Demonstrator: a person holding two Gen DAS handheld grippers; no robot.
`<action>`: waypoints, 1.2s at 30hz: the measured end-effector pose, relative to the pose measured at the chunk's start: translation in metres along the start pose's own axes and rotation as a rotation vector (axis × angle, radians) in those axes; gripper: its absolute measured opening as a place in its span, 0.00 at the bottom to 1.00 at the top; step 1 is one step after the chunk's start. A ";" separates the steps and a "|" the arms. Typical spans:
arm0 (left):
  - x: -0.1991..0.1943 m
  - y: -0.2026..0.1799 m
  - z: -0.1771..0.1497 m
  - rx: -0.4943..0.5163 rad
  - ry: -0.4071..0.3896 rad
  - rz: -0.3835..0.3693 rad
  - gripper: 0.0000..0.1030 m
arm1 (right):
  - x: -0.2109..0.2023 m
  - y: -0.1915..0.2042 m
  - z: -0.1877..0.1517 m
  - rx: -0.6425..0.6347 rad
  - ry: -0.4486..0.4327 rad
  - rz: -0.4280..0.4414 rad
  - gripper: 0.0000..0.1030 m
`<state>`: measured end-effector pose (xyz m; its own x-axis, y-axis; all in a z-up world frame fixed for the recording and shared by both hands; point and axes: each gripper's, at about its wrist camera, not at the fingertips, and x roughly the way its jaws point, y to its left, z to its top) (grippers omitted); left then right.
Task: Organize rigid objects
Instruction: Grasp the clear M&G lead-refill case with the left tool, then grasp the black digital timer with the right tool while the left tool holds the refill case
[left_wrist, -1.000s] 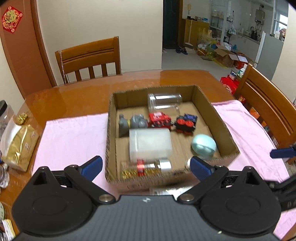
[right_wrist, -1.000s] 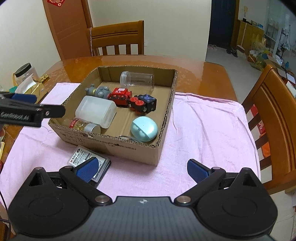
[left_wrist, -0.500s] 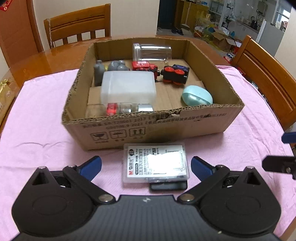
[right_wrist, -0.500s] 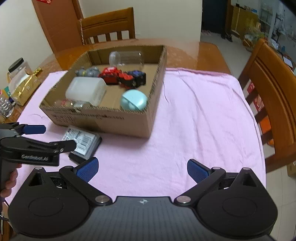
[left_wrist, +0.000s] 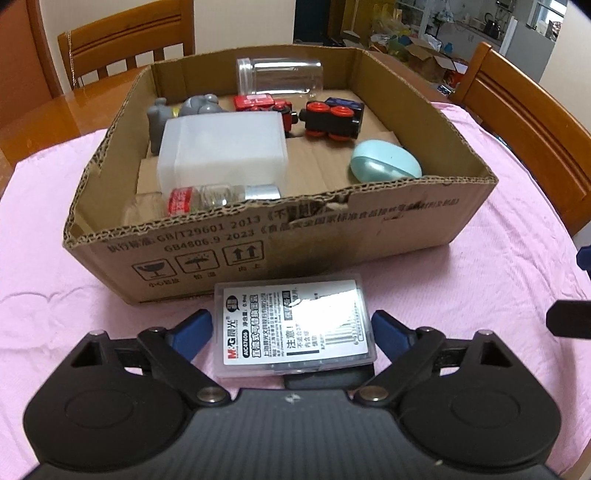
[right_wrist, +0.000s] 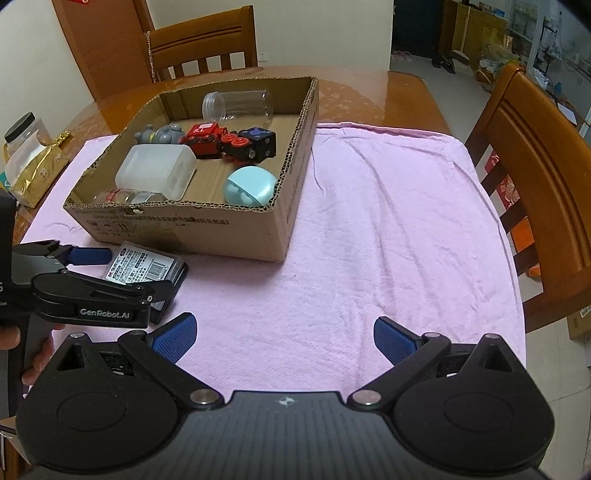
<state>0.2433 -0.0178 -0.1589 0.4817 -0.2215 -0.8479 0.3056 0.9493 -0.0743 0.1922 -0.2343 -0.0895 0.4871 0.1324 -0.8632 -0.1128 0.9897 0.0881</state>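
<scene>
while its two blue pads stand wide apart, the left gripper (left_wrist: 291, 326) sits low over the pink cloth (left_wrist: 44, 258) with a clear flat case (left_wrist: 295, 328) lying between the fingers; the pads are on each side of the case and a small gap shows at both sides, so it is not clamped. under the case, at the near end, a dark flat object (left_wrist: 321, 378) sticks out, and i cannot tell what it is. the case has a white printed label and lies just in front of the cardboard box (left_wrist: 280, 236), very near its front wall. the right gripper (right_wrist: 286, 338) is also spread wide and holds nothing, only bare pink cloth is between its pads, well apart from the box. in the right wrist view the left gripper (right_wrist: 107, 273) is seen from the side, around the same case (right_wrist: 142, 267). the box is open at the top and stands on the cloth. inside it a white translucent plastic container (left_wrist: 221, 147) lies near the middle, and a small glass bottle with red label and silver cap (left_wrist: 221, 194) lies on its side against the front wall. behind the container there is a grey toy figure (left_wrist: 184, 110), then a red toy train (left_wrist: 262, 105) touching a black toy wagon with red wheels (left_wrist: 332, 118). a clear empty jar (left_wrist: 279, 75) lies on its side at the back wall. a light blue rounded case (left_wrist: 386, 166) rests near the front right corner. wooden chairs (right_wrist: 543, 192) stand around the table.
</scene>
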 end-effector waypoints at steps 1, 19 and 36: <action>-0.001 0.001 0.000 -0.007 0.000 -0.003 0.89 | 0.001 0.000 0.000 -0.001 0.002 0.001 1.00; -0.018 0.065 -0.031 -0.154 0.016 0.134 0.89 | 0.049 0.046 -0.009 -0.146 0.061 0.101 1.00; -0.021 0.077 -0.048 -0.148 0.032 0.163 0.99 | 0.092 0.111 -0.007 -0.568 -0.003 0.221 1.00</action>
<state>0.2174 0.0702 -0.1717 0.4880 -0.0571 -0.8710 0.1008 0.9949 -0.0088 0.2186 -0.1126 -0.1628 0.4020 0.3320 -0.8533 -0.6551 0.7554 -0.0147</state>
